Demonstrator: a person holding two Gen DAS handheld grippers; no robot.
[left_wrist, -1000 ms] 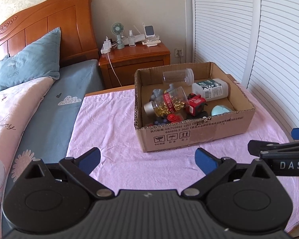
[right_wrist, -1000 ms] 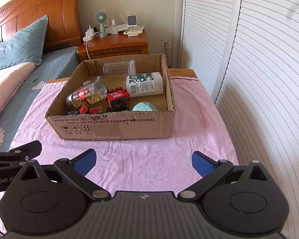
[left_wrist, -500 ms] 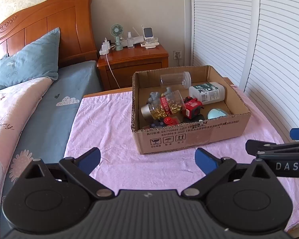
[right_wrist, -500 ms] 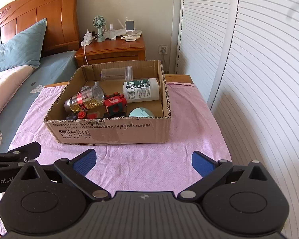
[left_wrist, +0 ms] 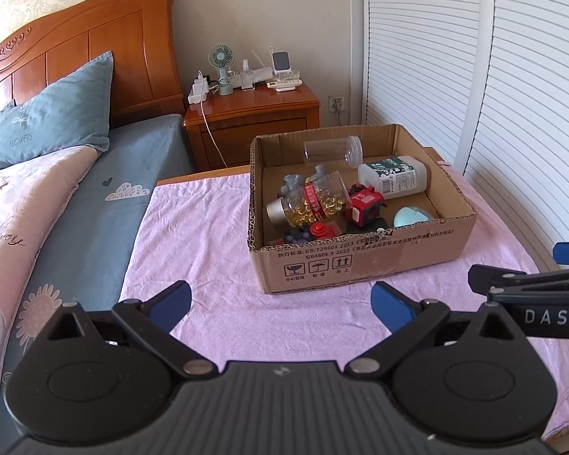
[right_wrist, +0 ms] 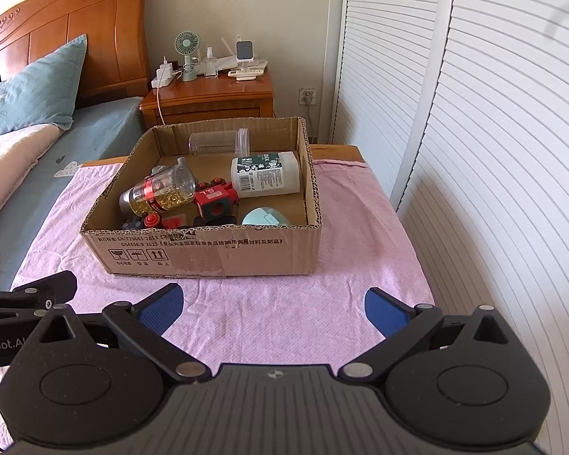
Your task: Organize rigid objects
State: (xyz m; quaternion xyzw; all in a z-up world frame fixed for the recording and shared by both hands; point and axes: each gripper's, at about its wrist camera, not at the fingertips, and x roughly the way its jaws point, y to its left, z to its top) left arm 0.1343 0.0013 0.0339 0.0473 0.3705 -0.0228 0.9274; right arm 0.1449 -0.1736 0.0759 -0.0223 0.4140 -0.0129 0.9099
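Note:
An open cardboard box (left_wrist: 364,261) (right_wrist: 216,252) stands on a pink cloth. Inside lie a bottle of yellow capsules (left_wrist: 311,204) (right_wrist: 159,193), a clear empty jar (left_wrist: 332,150) (right_wrist: 218,142), a white bottle with a green label (left_wrist: 392,176) (right_wrist: 265,176), a red cube (left_wrist: 362,204) (right_wrist: 214,203), a pale blue round case (left_wrist: 411,216) (right_wrist: 265,217) and small red and dark toys (left_wrist: 315,231). My left gripper (left_wrist: 280,303) is open and empty, short of the box's front left. My right gripper (right_wrist: 273,303) is open and empty, short of its front.
The pink cloth (left_wrist: 208,250) (right_wrist: 360,227) covers a low table beside a bed (left_wrist: 76,208). A wooden nightstand (left_wrist: 254,121) with a fan and chargers stands behind the box. White louvred doors (right_wrist: 474,132) run along the right. Each gripper shows at the edge of the other's view.
Both grippers have drawn back and up from the box, which now looks smaller and farther. Both stay open. Nothing in the box has moved.

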